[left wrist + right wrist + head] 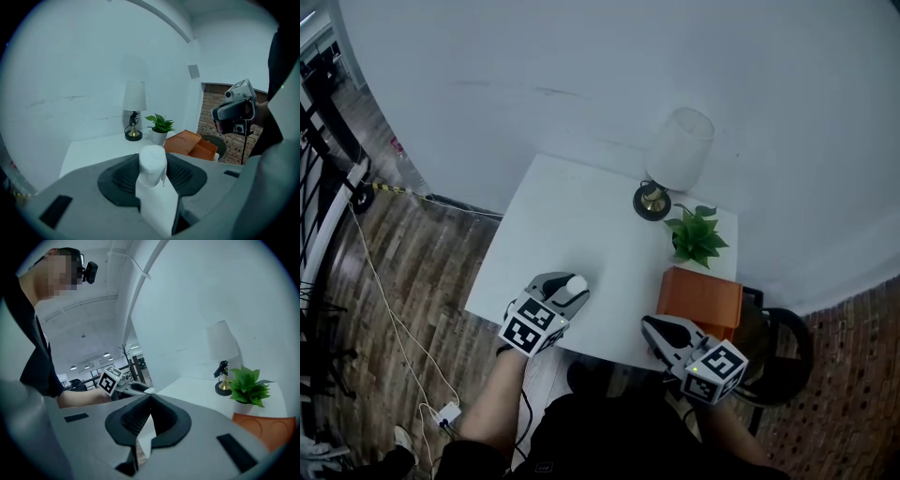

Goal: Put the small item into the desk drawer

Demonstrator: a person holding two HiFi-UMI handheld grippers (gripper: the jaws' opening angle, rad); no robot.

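Over the bench's (572, 225) near edge, left tongs (570, 291) clamp the white item (153, 164); right tongs (150, 399) are closed on nothing, beside the orange box (700, 298), seemingly the drawer. Advisable: hold the item firmly and level, and free the drawer mouth before release.

No legible words, numbers or brands; left hand-held gripper (573, 287) and right hand-held gripper (652, 326) bear only patterned square markers.
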